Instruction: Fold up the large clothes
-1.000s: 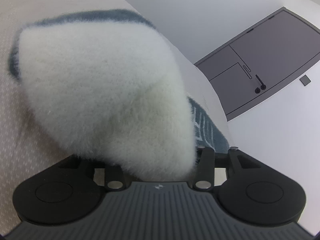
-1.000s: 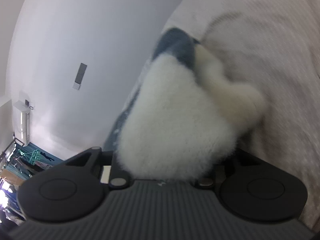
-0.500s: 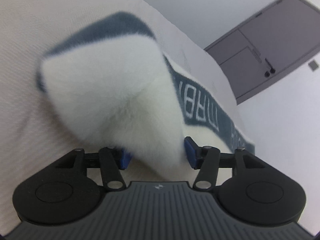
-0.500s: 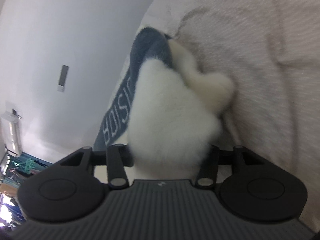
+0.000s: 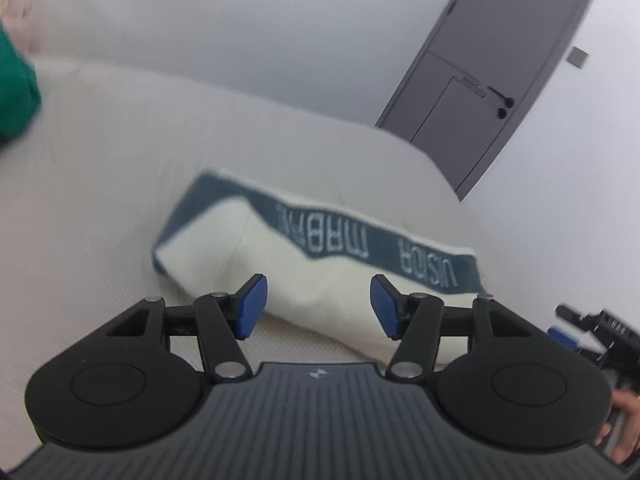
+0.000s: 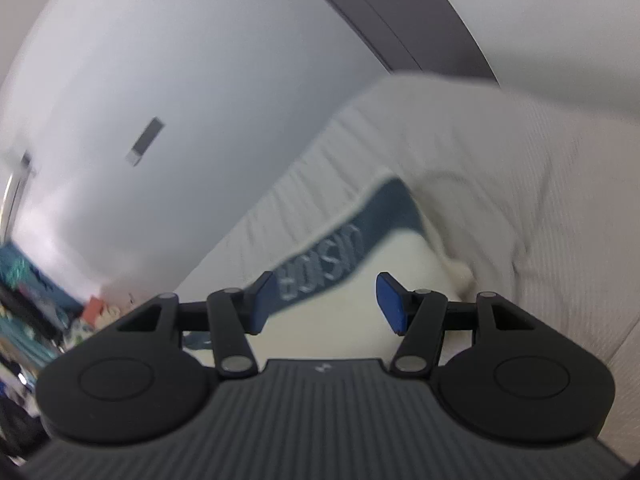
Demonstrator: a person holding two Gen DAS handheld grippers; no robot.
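Left wrist view: the left gripper (image 5: 318, 306) hangs above the bed, blue pads apart with nothing between them, nothing gripped. Straight ahead and below lies the folded fleece garment (image 5: 308, 276), cream pile with a dark blue-grey lettered band (image 5: 372, 246) along its far edge. Its long axis runs across the view, left to right, so the jaws look at its near long side. At the right edge the right gripper (image 5: 576, 332) pokes in, with a hand (image 5: 622, 426) behind it.

Right wrist view: the right gripper (image 6: 326, 300) has its jaws parting, and they're empty too; the same garment (image 6: 360, 292) sits ahead, band (image 6: 344, 248) slanting up to the right, cream bulk beyond the pads. Each gripper faces one end of the bundle, neither clearly nearer.

Surface: a pale ribbed mattress cover (image 5: 100, 200), soft and creased on the right. Room: white walls, a grey door (image 5: 508, 64), a green cloth (image 5: 14, 92) at far left, blurred clutter (image 6: 24, 288) at the low left.
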